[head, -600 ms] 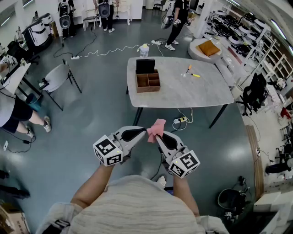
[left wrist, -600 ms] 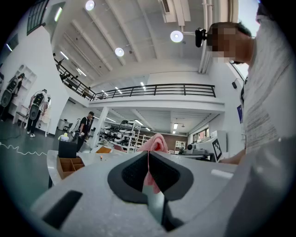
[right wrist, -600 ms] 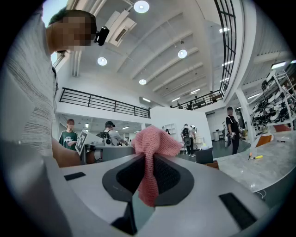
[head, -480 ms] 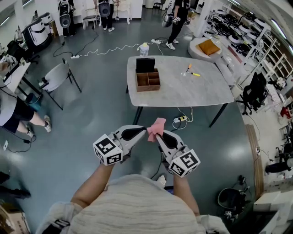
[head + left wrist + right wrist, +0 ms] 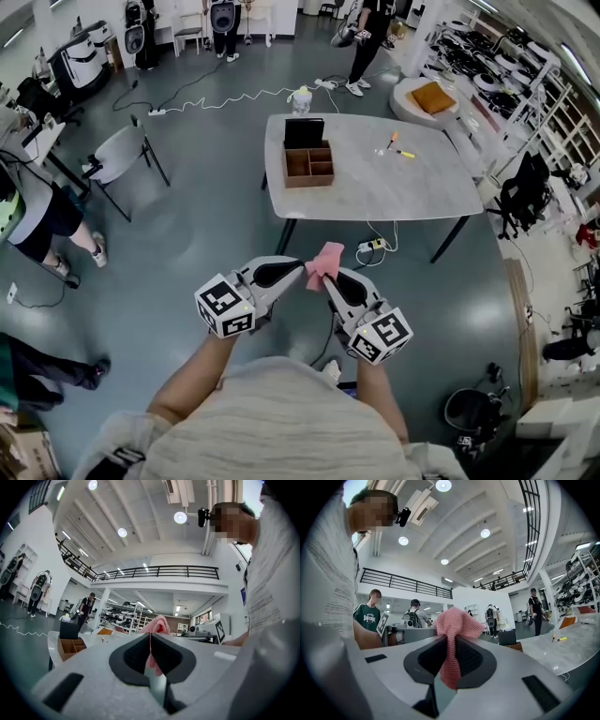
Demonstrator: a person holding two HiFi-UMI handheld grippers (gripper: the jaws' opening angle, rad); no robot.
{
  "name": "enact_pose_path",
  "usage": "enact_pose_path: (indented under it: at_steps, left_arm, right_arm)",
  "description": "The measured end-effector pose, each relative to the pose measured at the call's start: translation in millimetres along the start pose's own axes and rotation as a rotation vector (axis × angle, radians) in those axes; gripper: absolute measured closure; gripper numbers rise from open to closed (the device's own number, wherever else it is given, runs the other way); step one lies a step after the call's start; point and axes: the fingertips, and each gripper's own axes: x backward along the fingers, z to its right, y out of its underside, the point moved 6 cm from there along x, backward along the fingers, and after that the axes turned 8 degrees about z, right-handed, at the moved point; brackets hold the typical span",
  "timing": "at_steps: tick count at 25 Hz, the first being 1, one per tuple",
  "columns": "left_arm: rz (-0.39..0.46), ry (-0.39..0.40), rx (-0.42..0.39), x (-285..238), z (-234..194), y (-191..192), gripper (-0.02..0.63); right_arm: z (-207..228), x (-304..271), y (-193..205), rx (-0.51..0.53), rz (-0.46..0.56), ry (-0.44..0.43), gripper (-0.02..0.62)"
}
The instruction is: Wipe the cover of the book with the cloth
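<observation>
Head view up top, staring steeply down past the person's chest, the tabletop (image 5: 394, 187) well off ahead. Left gripper view rides right behind its fingers (image 5: 136, 656), about level. The right gripper view sits likewise, its fingers (image 5: 474, 660) close in. All three share the pink cloth (image 5: 325, 260), and both gripper views catch the tabletop's edge.

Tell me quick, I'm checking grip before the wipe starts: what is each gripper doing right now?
Left gripper: closed on the pink knitted cloth.
Right gripper: closed on the same cloth, at another part of it.
</observation>
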Motion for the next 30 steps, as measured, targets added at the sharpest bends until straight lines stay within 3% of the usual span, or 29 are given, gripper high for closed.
enact_pose_path:
  at_steps: [16,24,30]
  left_arm:
    - [0.004,-0.005,0.029,12,-31,-1,0.589]
    - [0.03,-0.013,0.05,34,-36,-10,0.589]
    - [0.032,-0.019,0.06,31,-48,-4,0.589]
  right_arm:
    - [4,-31,8,-0.056,0.014,0.003,0.546]
    - [-14,-44,6,-0.04,-0.005,0.006,0.546]
    - [-1,-49,7,-0.032,-0.019,0.008,0.546]
